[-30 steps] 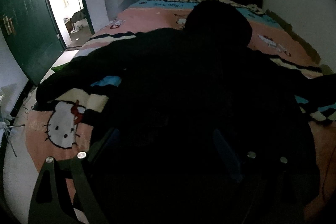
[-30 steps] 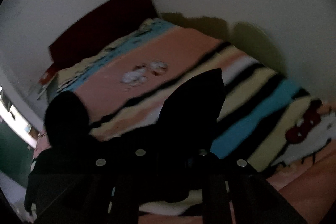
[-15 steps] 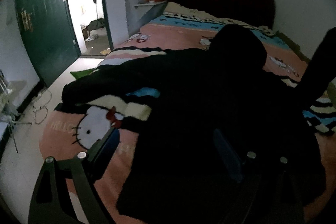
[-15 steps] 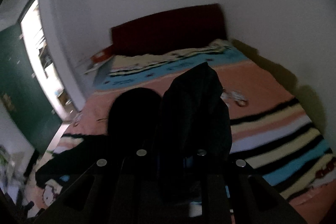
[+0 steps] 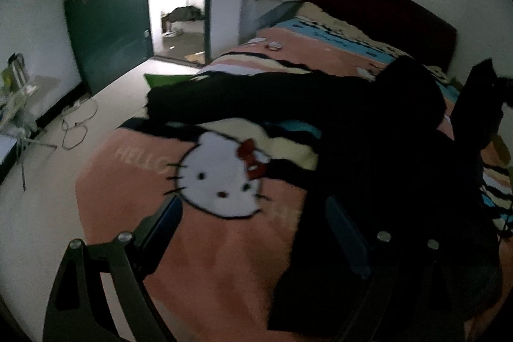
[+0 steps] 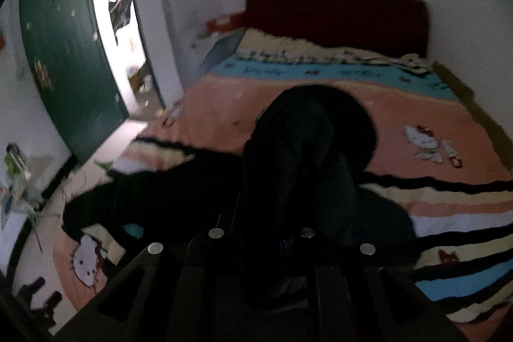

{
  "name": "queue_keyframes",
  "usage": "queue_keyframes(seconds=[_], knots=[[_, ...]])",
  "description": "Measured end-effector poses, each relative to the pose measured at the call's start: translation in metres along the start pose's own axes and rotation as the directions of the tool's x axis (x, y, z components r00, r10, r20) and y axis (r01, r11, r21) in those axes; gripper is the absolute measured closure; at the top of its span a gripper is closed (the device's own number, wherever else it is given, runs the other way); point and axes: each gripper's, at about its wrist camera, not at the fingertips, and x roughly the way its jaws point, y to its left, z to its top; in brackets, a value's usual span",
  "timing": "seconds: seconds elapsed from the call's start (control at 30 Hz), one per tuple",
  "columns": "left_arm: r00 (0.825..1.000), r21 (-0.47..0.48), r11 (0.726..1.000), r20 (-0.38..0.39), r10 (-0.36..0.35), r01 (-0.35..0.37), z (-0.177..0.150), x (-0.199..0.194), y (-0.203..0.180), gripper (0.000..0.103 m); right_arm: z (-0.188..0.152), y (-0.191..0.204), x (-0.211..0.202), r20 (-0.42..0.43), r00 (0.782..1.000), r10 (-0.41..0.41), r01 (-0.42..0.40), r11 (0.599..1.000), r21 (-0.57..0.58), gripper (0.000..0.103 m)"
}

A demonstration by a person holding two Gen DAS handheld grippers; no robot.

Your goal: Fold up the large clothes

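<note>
Since a moment ago the right claw (image 6: 261,237) has swung its raised sleeve (image 6: 288,169) across, so the sleeve now hangs over the black coat's (image 5: 368,130) body rather than out to the side. That claw is clenched on the sleeve, whose fabric rises straight ahead of its fingers. Meanwhile the left claw (image 5: 253,223) has drifted leftward and stands released, fingers apart over the pink Hello Kitty blanket (image 5: 218,262) (nothing between them), with the coat's hem just to its right on the bed.
</note>
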Motion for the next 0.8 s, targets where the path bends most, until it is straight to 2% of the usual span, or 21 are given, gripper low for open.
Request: queue_keyframes(seconds=[0.27, 0.5, 0.63, 0.7, 0.77, 0.8], knots=[[0.999, -0.038, 0.999, -0.021, 0.033, -0.033, -0.005, 0.014, 0.035, 0.012, -0.036, 0.052, 0.082, -0.146, 0.989, 0.007, -0.017, 0.997, -0.071, 0.089], [0.997, -0.02, 0.997, -0.014, 0.079, -0.079, 0.001, 0.01, 0.047, 0.012, -0.072, 0.086, 0.128, -0.232, 0.973, -0.003, -0.025, 0.993, -0.118, 0.084], [0.995, -0.025, 0.995, 0.003, 0.1, -0.099, 0.005, 0.003, 0.052, 0.012, -0.088, 0.094, 0.138, -0.254, 0.967, 0.004, -0.037, 0.991, -0.125, 0.072], [0.995, -0.032, 0.994, 0.012, 0.103, -0.102, 0.005, -0.003, 0.052, 0.012, -0.093, 0.099, 0.136, -0.256, 0.966, 0.024, -0.059, 0.99, -0.132, 0.064], [0.995, -0.037, 0.994, 0.016, 0.101, -0.1, 0.005, -0.006, 0.05, 0.012, -0.095, 0.104, 0.129, -0.247, 0.968, 0.034, -0.074, 0.985, -0.153, 0.049], [0.995, -0.039, 0.994, 0.019, 0.098, -0.097, 0.005, -0.009, 0.049, 0.012, -0.096, 0.107, 0.124, -0.24, 0.97, 0.046, -0.087, 0.982, -0.165, 0.048]])
